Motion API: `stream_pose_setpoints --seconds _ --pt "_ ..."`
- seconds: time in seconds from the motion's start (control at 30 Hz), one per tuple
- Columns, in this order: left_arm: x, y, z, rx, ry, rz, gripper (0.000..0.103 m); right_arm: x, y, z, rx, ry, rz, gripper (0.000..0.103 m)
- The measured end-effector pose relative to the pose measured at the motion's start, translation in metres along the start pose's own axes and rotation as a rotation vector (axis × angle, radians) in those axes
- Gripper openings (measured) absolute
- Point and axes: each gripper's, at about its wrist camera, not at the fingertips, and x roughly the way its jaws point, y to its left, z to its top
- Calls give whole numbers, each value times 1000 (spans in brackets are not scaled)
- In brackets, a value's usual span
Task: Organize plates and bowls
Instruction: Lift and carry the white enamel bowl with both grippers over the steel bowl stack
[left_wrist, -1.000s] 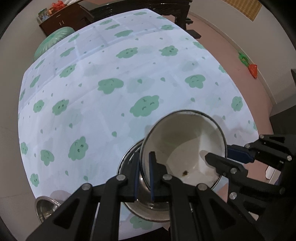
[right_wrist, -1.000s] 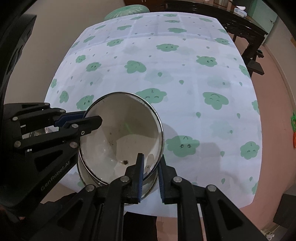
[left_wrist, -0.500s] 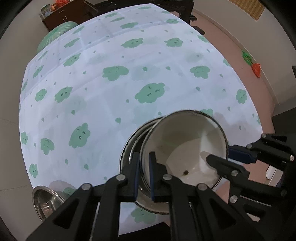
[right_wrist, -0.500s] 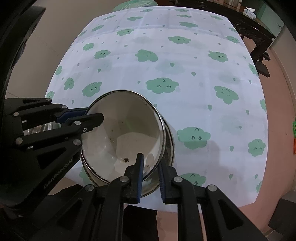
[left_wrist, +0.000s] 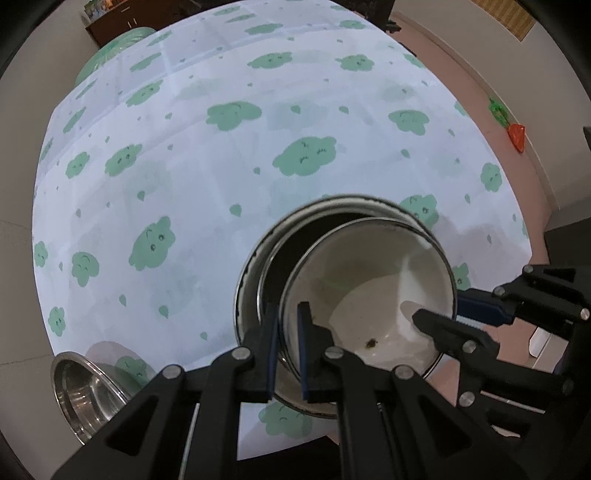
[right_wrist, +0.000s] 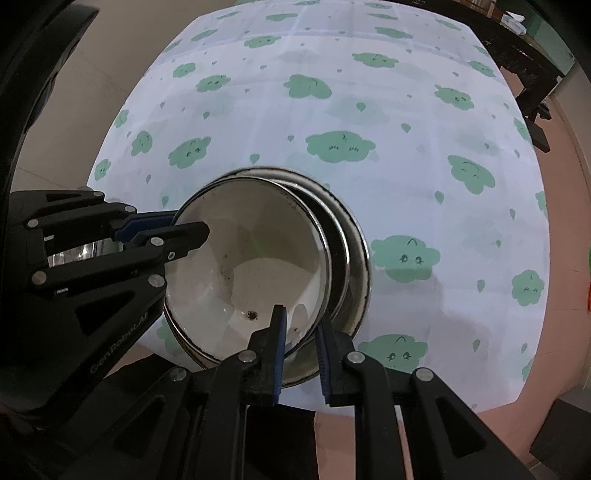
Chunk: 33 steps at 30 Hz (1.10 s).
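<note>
**Operator:** While both cameras look straight down, I note the white bowl (left_wrist: 373, 291) gripped at two places on its rim. My left gripper (left_wrist: 287, 349) is clamped on the near-left wall, one blue pad outside and one inside. My right gripper (right_wrist: 299, 349) is clamped on the opposite side in the same manner, rim between its pads.

**Inspector:** Where does that bowl sit?

**Operator:** It sits tilted, partly inside the steel bowl (left_wrist: 255, 266) below it, offset toward one side so a dark crescent of the lower bowl's interior shows. I cannot tell whether the two bowls touch. The pair is near the front edge of the table, over the cloud-print tablecloth (left_wrist: 207, 177).

**Inspector:** Condition of the bowl?

**Operator:** One small dark speck (right_wrist: 252, 314) on its inner floor, plus faint brown marks on the wall.

**Inspector:** Other ware?

**Operator:** A second steel bowl (left_wrist: 83, 391) stands apart at the table's near-left corner, upright.
</note>
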Motion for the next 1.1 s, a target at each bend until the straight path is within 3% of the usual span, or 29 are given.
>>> stream_pose_setpoints --seconds 1.1 --pt "16 0 -2 3 48 1 6 12 6 -4 -26 36 -5 17"
